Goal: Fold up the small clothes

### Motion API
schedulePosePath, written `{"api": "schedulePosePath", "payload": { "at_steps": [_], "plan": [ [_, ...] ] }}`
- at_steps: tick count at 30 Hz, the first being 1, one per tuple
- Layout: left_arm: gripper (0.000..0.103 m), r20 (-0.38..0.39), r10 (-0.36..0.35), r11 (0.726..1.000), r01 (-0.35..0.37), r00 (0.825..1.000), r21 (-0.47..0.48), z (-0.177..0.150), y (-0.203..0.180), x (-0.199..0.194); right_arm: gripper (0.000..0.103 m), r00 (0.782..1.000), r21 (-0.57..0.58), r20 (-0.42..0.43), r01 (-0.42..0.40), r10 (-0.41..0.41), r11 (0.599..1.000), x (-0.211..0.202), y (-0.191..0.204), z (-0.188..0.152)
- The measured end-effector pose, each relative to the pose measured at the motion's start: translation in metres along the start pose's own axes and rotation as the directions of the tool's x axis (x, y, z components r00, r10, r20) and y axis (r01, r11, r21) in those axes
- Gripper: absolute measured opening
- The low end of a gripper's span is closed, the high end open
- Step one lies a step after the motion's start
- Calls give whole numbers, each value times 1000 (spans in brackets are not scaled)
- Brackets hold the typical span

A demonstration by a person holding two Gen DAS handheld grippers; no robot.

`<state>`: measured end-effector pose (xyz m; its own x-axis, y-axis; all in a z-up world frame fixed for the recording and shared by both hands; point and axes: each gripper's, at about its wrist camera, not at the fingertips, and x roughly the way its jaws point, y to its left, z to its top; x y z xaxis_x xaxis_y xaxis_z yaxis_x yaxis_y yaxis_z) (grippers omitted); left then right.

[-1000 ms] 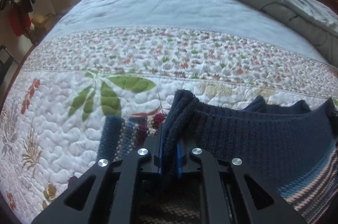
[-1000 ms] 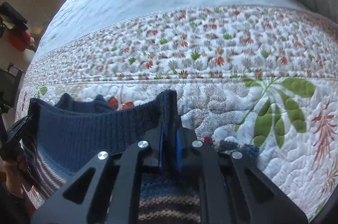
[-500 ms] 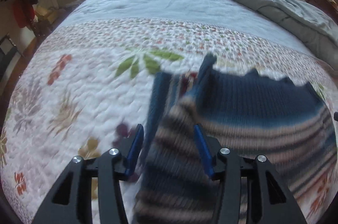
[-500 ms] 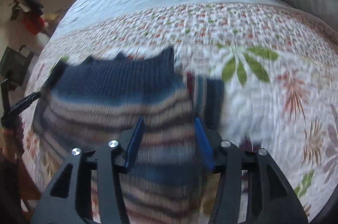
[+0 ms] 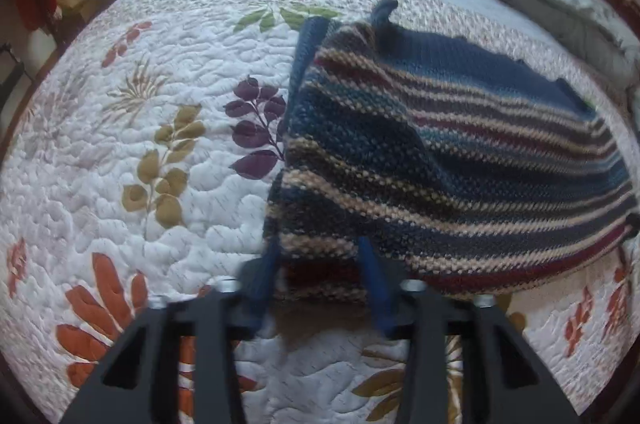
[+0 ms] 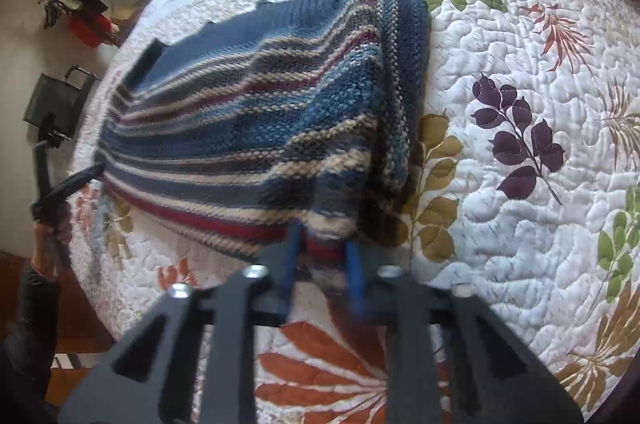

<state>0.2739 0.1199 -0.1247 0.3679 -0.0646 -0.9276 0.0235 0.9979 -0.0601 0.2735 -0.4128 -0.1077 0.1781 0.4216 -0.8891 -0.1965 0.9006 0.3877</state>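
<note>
Left gripper (image 5: 320, 272) and right gripper (image 6: 320, 266): jaws parted, gripping nothing, straddling the near hem corners of the striped sweater (image 5: 440, 160). Lying folded over itself on the quilt (image 5: 120, 144); hovering apart, presumably for regrasping.

Your striped sweater (image 5: 440, 152): navy, blue, tan and maroon bands, solid navy ribbed edge at its far side. Your quilt (image 5: 120, 144): white ground, printed purple, olive, green and rust leaves; pale blue beyond. Gripper fingers (image 6: 352, 276): blue pads, black bodies.
</note>
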Motion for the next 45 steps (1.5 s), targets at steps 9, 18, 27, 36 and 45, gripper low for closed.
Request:
{"api": "schedulePosePath", "payload": {
  "at_steps": [9, 18, 27, 36, 45],
  "plan": [
    [13, -42, -81, 995, 79, 996, -57, -2, 24, 3, 10, 999, -8, -24, 35, -35, 999, 0, -16, -23],
    [65, -12, -173, 981, 171, 985, -87, -6, 30, -16, 68, 1000, 35, -5, -13, 13, 999, 0, -20, -27],
    [76, -50, -189, 970, 178, 981, -167, -2, 46, 0, 74, 1000, 94, -8, -17, 18, 995, 5, -32, -21],
    [82, -77, -215, 957, 195, 974, -214, 4, 29, 20, 76, 993, 147, -16, -114, 117, 983, 34, -41, -9],
    [56, -117, -327, 917, 286, 938, -277, 15, 14, 41, 58, 977, 146, -8, -209, 213, 967, 48, -32, 0]
  ]
}}
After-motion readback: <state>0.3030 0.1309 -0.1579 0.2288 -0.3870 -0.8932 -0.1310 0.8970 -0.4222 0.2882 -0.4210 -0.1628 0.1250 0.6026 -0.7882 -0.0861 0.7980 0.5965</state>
